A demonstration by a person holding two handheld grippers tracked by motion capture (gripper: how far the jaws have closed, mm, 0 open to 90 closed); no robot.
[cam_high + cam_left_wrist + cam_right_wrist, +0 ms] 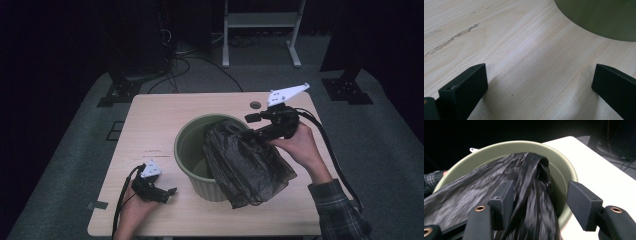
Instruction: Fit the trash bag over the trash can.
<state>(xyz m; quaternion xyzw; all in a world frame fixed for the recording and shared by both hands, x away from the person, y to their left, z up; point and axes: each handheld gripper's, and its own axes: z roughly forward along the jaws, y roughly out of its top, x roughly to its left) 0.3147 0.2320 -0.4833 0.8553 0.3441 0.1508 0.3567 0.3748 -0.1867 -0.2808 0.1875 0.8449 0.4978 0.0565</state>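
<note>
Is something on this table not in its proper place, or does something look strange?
Yes. The black plastic bag is not lining the green round bin: it lies bunched across the rim, and much of it hangs outside over the near right side. The right gripper is open around a fold. A faint streak marks the wooden table.

High view overhead; gripper views close, sharing bin (pixel 192 150).

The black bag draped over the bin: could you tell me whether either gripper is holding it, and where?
Neither grips it: the black bag lies between the right gripper's open jaws at its upper end, and the left gripper is open over the table.
</note>
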